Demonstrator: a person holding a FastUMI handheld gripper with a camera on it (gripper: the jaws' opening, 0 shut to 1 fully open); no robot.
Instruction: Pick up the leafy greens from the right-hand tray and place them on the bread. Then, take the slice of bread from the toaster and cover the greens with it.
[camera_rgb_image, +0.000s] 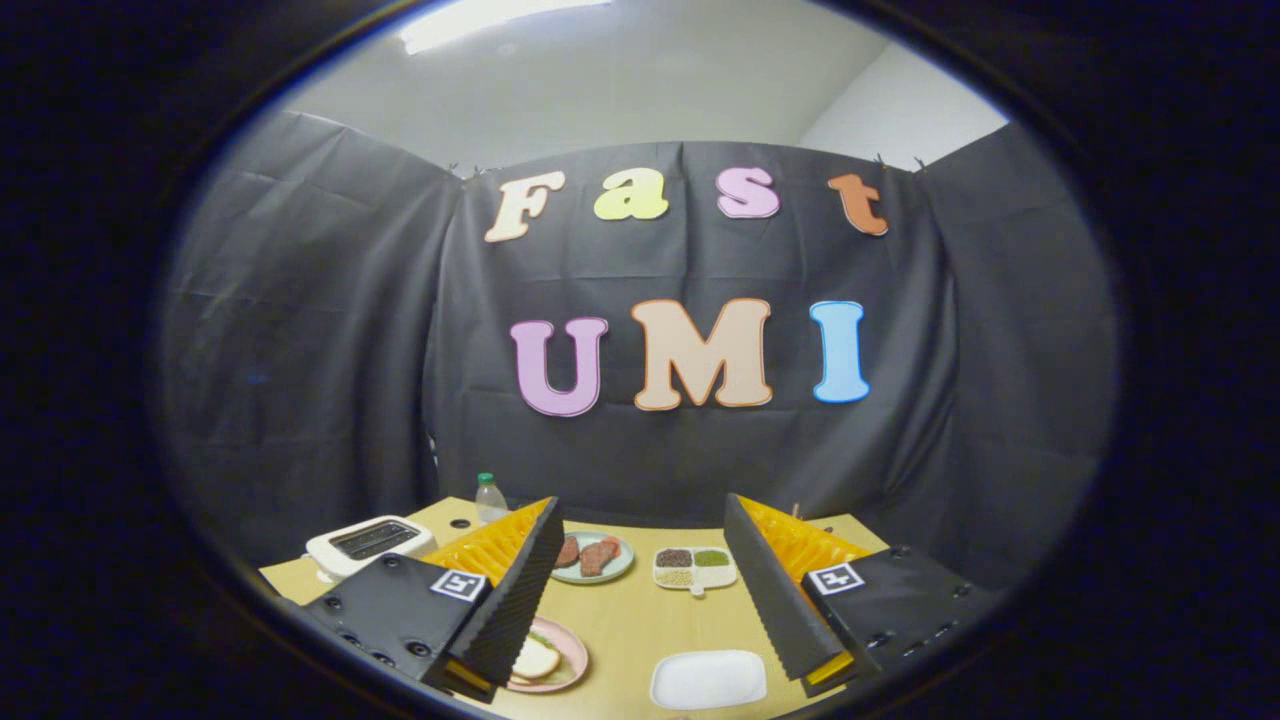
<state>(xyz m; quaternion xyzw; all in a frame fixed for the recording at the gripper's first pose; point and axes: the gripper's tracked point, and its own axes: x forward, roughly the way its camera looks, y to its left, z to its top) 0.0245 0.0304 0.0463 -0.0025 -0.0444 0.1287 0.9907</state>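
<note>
Two fingers (520, 590) of the gripper (640, 505) stand wide apart, nothing between them, held up above the wooden table (630, 625).

- Bread (537, 658) lies on a pink plate (572, 660), tucked just beside the left finger and partly hidden by it. A small greenish fleck sits on top of the slice (leaf or shadow, too small to tell).
- White tray (708, 680) lies between the fingers toward the right one; its surface reads plain white.
- Toaster (368, 542) stands beyond the left finger, slot dark; cannot tell whether a slice sits in it.
- Further off: plate of meat (592, 557), a divided dish (695, 568) with dark, green and pale fillings, and a bottle (490, 497).

Judgement: a plain tray and a hint of green on the bread suggest the leaves may already rest there, but the finger hides too much to settle it.

Doing it well: tilt down first so the bread plate is in full sight. Whatever is gripped, close gently; leaves tear and toast crumbles. Lower any slice flat and square over the bread, releasing only once it rests.
</note>
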